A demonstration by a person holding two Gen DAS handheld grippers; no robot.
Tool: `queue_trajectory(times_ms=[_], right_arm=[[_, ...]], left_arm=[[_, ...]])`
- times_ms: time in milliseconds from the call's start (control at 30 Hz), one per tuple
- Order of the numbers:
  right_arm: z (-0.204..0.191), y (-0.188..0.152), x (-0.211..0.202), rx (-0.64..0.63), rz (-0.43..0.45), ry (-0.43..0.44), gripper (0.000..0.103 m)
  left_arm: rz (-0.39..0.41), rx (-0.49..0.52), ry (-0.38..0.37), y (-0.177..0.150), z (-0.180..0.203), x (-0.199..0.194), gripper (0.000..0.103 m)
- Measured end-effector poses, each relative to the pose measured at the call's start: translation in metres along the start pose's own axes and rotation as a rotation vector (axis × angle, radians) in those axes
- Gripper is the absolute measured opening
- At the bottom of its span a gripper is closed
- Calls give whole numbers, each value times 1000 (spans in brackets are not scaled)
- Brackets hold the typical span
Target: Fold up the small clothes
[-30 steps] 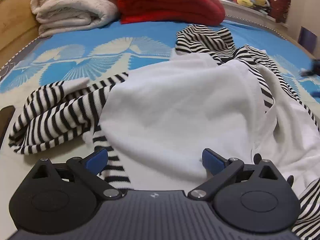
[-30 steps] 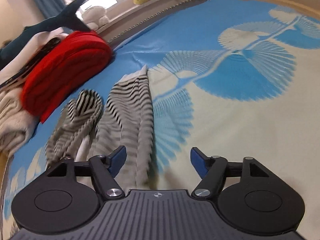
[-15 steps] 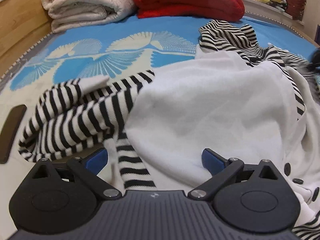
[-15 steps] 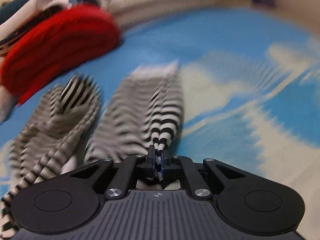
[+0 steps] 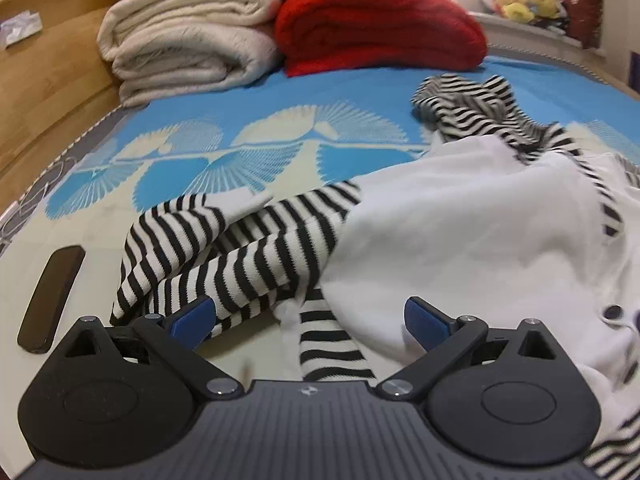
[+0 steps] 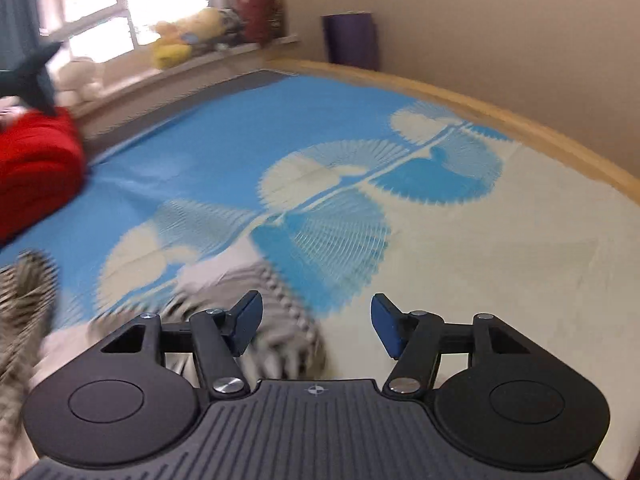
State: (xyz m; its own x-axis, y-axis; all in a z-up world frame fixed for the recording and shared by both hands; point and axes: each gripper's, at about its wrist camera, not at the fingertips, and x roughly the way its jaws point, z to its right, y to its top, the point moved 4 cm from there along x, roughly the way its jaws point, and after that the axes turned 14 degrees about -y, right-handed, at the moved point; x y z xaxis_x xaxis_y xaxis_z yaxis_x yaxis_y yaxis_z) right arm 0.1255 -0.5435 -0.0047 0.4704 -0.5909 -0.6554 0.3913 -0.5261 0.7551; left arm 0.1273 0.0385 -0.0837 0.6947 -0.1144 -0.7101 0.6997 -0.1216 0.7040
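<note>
We are early in the fold: left tongs [image 5: 308, 318] spread over the striped-and-white garment [image 5: 460, 232] at lower right on the bed [image 5: 280, 92], right tongs [image 6: 316, 326] opening, empty; next, pinch an edge.

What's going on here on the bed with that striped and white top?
A person with a gripper in each hand is folding a small striped and white top on a blue patterned bedspread. The left gripper hovers open over a striped sleeve, gripping nothing. The right gripper is opening, with blurred striped fabric below its jaws, not pinched.
</note>
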Motion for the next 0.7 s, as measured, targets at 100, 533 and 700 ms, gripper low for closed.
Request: queue_trajectory(times_ms=[100,533,700], right_arm=[[16,-40,-52,-12,-54,130,65],[1,-261,-188,-610,-196,557,74],[-27,-298,-186,-783,-133,459,69]], left_arm=[[14,59,-50,-9,11,-20,101],[8,235,-186,-99,56,-136,102],[-31,292,-159,-139,55,-125,102]])
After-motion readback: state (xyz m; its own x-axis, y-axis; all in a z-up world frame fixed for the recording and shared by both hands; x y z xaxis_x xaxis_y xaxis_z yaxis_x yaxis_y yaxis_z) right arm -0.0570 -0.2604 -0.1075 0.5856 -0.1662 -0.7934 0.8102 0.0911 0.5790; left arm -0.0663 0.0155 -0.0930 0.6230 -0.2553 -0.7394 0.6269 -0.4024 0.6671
